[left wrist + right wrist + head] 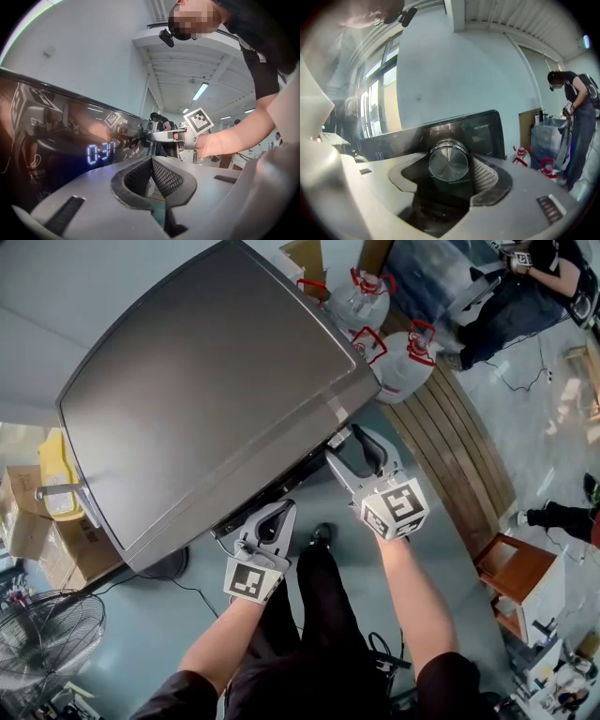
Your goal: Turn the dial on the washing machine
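Right claw (354,448) is up against the front edge of the washing machine (206,390), and it's pinching the dial (448,161). The round brushed-metal knob sits square between the two pads, its face turned straight back at the claw. Directly behind the knob runs the dark control panel (474,133). Off past the claw's right pad stand clear jugs with red handles (520,157), and a person (574,117) stands farther off that same way.

Left claw (274,517) hangs just beside the same front edge, to the right claw's left, pads pressed together at the tips with nothing held between them (only a narrow slit shows lower down). Ahead of it and to its left, the glossy panel carries a lit display (100,153) reading 0:31. Straight past its tips the right claw shows again.
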Motion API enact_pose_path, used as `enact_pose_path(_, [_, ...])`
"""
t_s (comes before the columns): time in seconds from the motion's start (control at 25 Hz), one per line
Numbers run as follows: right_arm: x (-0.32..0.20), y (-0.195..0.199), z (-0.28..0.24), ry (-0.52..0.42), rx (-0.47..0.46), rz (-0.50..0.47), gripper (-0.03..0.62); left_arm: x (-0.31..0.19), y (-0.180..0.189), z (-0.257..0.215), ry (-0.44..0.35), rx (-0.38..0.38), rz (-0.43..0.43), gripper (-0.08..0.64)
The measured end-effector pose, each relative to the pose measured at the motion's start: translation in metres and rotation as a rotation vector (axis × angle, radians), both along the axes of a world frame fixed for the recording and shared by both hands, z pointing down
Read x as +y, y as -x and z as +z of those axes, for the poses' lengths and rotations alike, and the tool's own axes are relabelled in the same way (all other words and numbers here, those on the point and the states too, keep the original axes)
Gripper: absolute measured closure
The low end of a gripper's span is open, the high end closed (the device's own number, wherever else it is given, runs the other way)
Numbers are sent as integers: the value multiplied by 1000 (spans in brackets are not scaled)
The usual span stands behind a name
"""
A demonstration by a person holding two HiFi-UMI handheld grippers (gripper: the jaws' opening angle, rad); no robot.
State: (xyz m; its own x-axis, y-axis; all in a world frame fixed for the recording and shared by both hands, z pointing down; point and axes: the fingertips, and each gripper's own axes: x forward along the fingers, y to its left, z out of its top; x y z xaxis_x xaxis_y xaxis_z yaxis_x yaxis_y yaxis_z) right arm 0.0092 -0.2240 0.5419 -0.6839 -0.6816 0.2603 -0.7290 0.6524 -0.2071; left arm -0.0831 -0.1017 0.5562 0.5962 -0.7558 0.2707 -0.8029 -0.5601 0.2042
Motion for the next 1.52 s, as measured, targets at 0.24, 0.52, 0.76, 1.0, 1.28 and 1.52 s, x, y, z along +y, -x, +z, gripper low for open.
enact_pose_path(0.24, [6, 0, 13, -156, 213, -39, 321, 2, -4, 2, 8, -4, 11, 545])
enact_pose_path(0.52, [7, 2, 14, -219, 330, -31, 321, 4, -6, 5, 16, -7, 12, 545])
enact_pose_path(0.76, [5, 10, -5, -300, 421, 6, 321, 4, -6, 6, 16, -7, 16, 545])
enact_pose_path(1.0, [7, 14, -6, -406, 580, -25, 320, 4, -6, 6, 12, -12, 19, 545])
enact_pose_path(1.28, [5, 13, -7, -379, 505, -34, 321, 3, -11, 6, 12, -14, 29, 545])
enact_pose_path(1.52, [5, 8, -17, -193, 135, -69, 316, 3, -12, 9, 17, -18, 39, 545])
